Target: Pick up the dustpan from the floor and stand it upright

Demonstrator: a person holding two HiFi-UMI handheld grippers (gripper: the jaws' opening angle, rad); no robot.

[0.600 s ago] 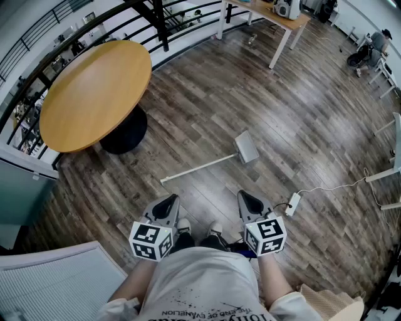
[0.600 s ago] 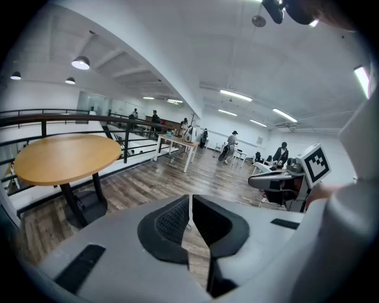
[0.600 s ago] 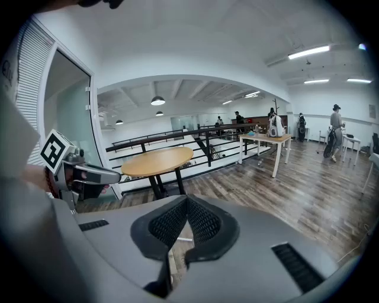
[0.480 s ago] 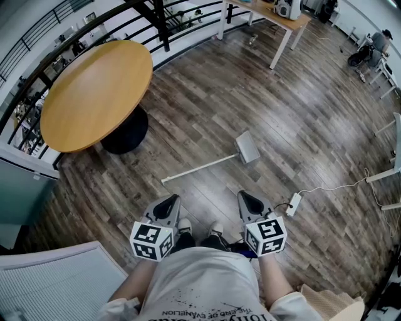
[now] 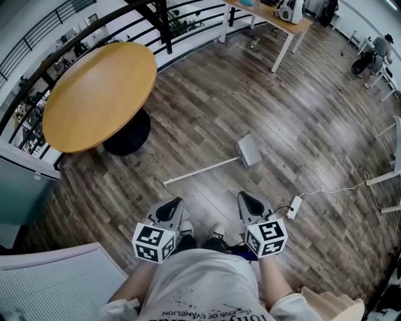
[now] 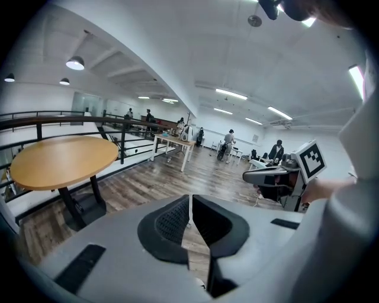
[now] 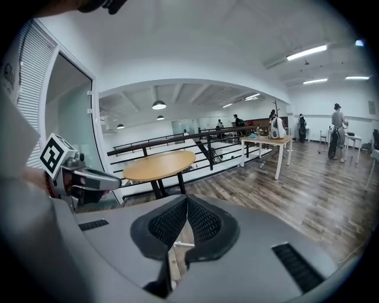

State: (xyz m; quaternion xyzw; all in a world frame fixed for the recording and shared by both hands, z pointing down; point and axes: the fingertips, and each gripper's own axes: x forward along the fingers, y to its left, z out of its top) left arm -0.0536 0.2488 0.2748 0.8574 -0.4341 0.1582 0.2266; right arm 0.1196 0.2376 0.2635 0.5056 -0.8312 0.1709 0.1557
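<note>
Head view: dustpan [image 5: 249,150] lies flat on the wood floor [image 5: 207,100], pan end to the right, long white handle [image 5: 200,170] running down-left. It sits just ahead of both grippers and touches neither. Left gripper [image 5: 170,205] and right gripper [image 5: 248,200] are side by side low in frame, flanking the person's shoes [image 5: 216,229], aimed forward and a bit down. Power strip [image 5: 292,206] with a white cable is on the floor just right of the right gripper. Round table [image 5: 97,94] is up left, well apart from the dustpan. White desk [image 5: 276,19] is at the top, near the black railing [image 5: 164,25].

Left gripper view: jaws together, tips meeting, nothing between them (only floor shows through the slit below). Right gripper is at the right edge, round table at left.

Right gripper view: jaws together too, gripping nothing. Left gripper is at left, round table straight ahead past the tips.
</note>
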